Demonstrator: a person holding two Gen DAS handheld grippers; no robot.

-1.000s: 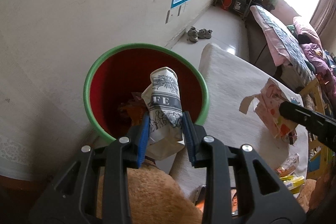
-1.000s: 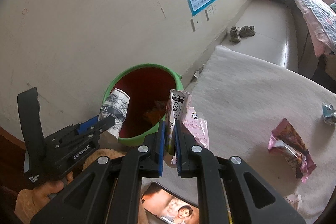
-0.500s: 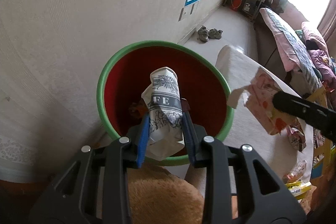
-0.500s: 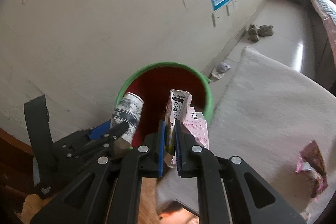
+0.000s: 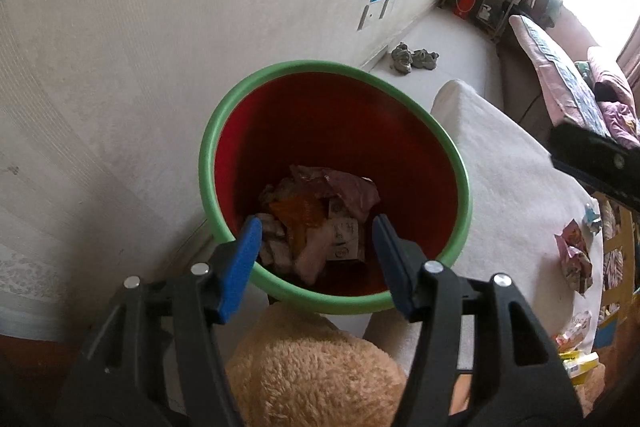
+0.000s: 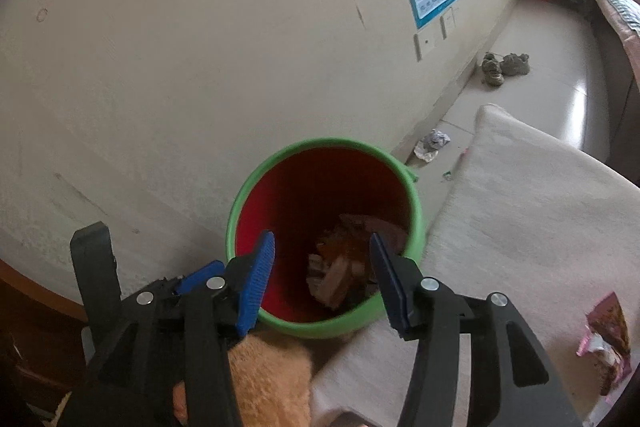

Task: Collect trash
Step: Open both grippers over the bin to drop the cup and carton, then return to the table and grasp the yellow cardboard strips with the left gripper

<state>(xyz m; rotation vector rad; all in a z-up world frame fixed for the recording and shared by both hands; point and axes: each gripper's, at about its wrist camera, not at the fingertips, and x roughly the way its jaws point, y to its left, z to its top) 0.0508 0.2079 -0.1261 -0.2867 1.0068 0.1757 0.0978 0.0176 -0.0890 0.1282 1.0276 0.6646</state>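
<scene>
Now both spread wide and empty — left gripper (image 5: 316, 231), right gripper (image 6: 322, 247) — over green-rimmed bin (image 5: 280, 291), wrappers (image 5: 320, 219) inside.

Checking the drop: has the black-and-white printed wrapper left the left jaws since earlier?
Yes. The left gripper is open and empty; the wrapper went down into the red bin.

A red bucket with a green rim (image 5: 208, 163) is seen standing upright against the wall, just beside the edge of the white-covered table (image 5: 516, 187). Crumpled wrappers and paper scraps (image 5: 320, 223) are heaped at its bottom. A pink snack wrapper (image 5: 574, 259) is left lying on the table, well apart from the bucket.
</scene>
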